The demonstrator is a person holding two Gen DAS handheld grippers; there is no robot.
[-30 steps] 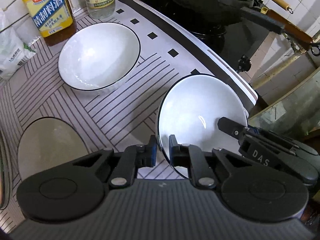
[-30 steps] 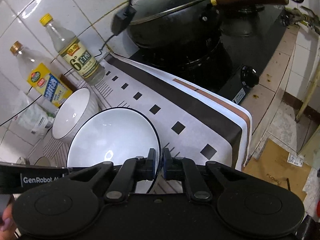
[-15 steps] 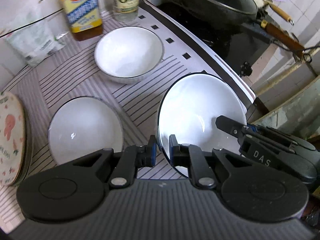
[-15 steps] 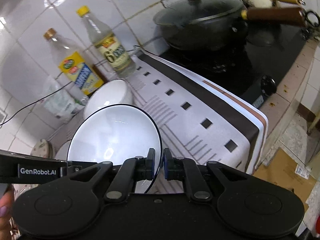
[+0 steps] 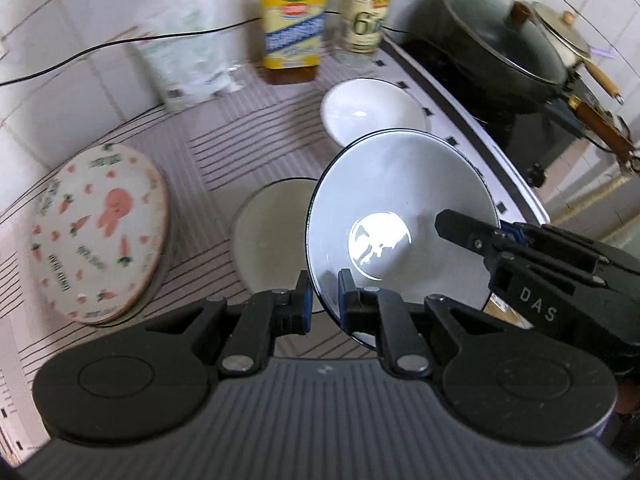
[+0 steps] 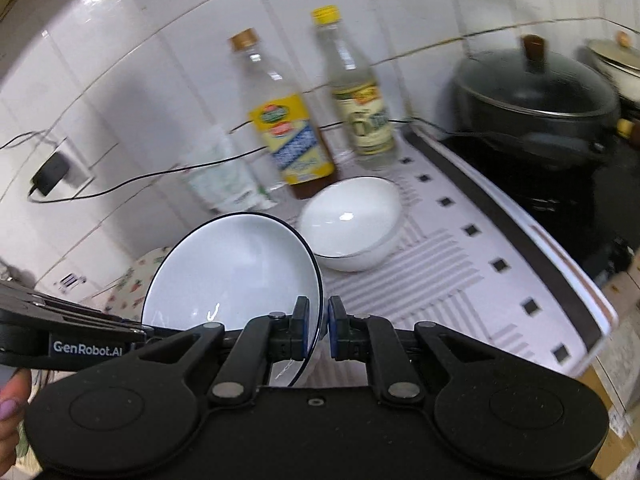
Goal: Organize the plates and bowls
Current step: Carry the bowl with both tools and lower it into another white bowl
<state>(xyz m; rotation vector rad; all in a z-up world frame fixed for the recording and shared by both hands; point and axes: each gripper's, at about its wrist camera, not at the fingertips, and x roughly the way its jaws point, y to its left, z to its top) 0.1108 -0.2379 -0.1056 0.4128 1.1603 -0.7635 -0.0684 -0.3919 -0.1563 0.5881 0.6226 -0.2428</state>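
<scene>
A white bowl with a dark rim [image 5: 400,208] hangs tilted above the striped mat, held from two sides. My left gripper [image 5: 323,304] is shut on its near rim. My right gripper [image 6: 318,328] is shut on the opposite rim and shows in the left wrist view as black fingers [image 5: 464,232] reaching in from the right. In the right wrist view the held bowl [image 6: 232,268] fills the lower left. Below it on the mat lies a shallow white bowl [image 5: 272,224]. A deeper white bowl [image 5: 372,112] [image 6: 352,220] stands further back. A stack of carrot-patterned plates [image 5: 100,232] sits at the left.
Two sauce bottles [image 5: 292,20] [image 5: 364,12] and a plastic bag [image 5: 188,52] stand against the tiled wall. A lidded black wok [image 5: 504,48] and a pan sit on the stove at the right. A cable [image 6: 120,184] runs from a wall charger. The counter edge drops off at the right.
Both grippers have risen and carried the bowl leftward, away from the stove. The shallow bowl and the patterned plate stack have come into view beneath and to the left.
</scene>
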